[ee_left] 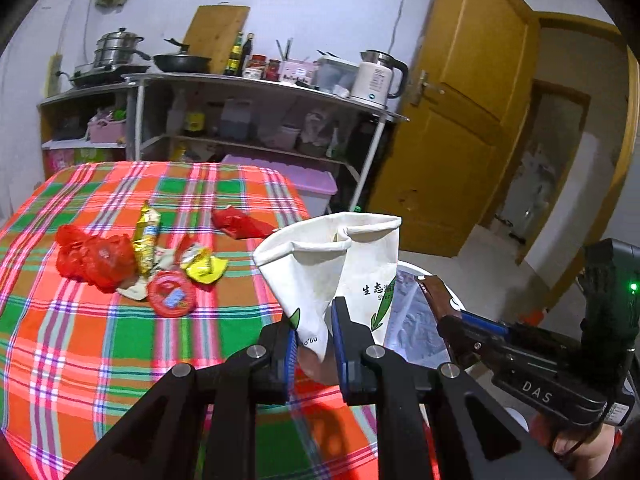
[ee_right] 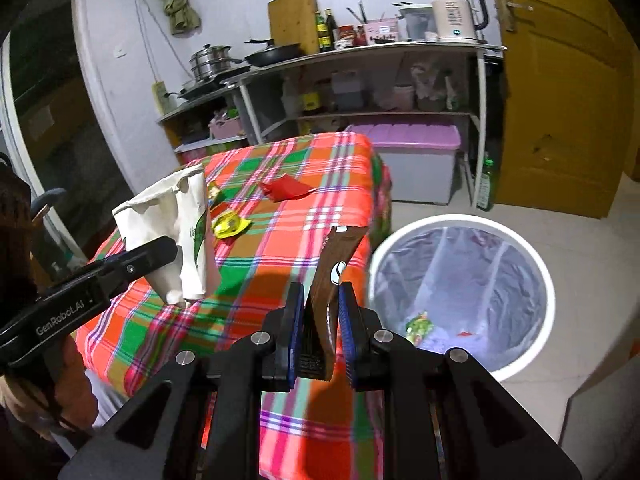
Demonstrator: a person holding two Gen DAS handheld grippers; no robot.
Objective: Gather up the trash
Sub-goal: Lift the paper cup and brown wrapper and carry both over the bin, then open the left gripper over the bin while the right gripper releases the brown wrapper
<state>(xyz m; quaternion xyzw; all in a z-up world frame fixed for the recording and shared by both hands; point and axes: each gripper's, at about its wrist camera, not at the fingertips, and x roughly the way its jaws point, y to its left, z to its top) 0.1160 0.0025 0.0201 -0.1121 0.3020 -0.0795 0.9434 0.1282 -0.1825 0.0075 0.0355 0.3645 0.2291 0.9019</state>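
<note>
Gripping a crumpled white paper bag [ee_left: 328, 264], left gripper [ee_left: 314, 344]; right gripper [ee_right: 319, 332] clamping a brown wrapper [ee_right: 334, 264].

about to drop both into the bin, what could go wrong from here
The brown wrapper in the right gripper is over the table edge, not the white bin; released now, it may miss. The left gripper pinches only a corner of the white paper bag, which might slip.

Pale wall [ee_left: 320, 0], yellow door [ee_left: 460, 120] (ajar), metal shelving [ee_left: 260, 84] with cookware, tiled floor [ee_right: 580, 248], plaid-covered table [ee_left: 100, 340]
</note>
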